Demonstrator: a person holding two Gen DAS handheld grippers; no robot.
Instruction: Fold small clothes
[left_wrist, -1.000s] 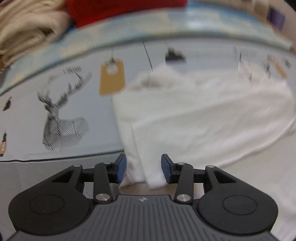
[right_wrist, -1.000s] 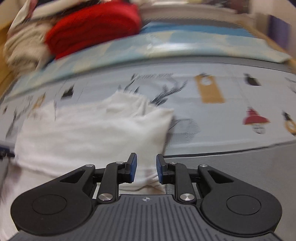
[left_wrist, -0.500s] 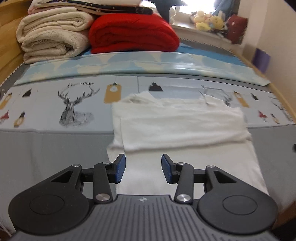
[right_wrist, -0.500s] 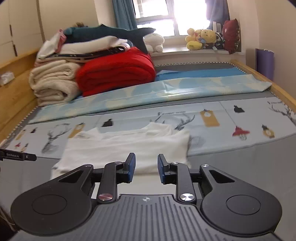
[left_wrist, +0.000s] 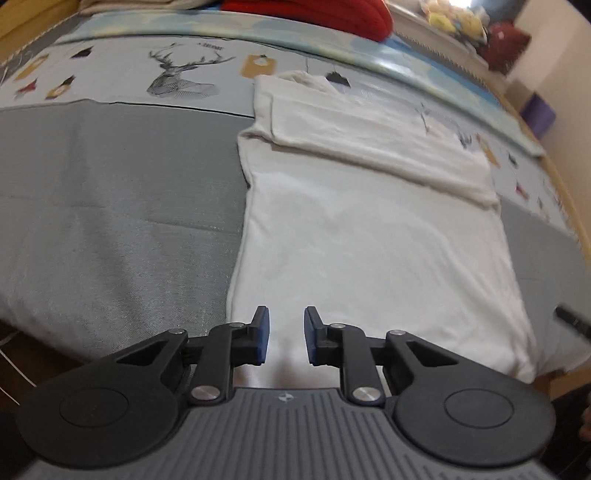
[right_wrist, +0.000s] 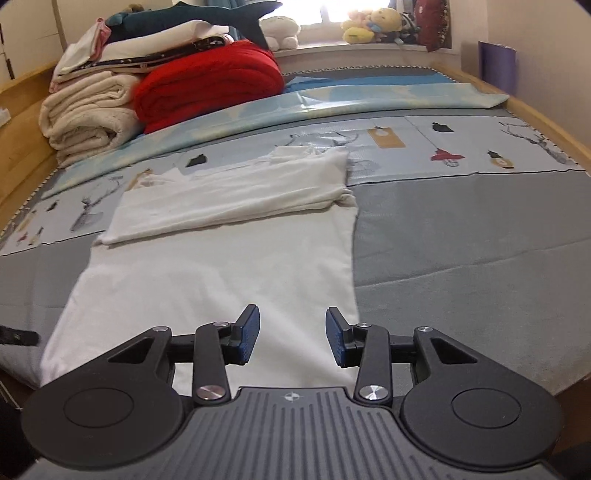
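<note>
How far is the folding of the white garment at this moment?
Done: the far part of the white garment is folded toward the near side and lies as a doubled band. In hand: nothing; the left claw and right claw are open over its near hem. Left: the long near part is flat, unfolded.

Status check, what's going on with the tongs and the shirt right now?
Left tongs open, empty; right tongs open, empty. White shirt flat on bed, top part folded over. Nothing blocking the near hem.
</note>
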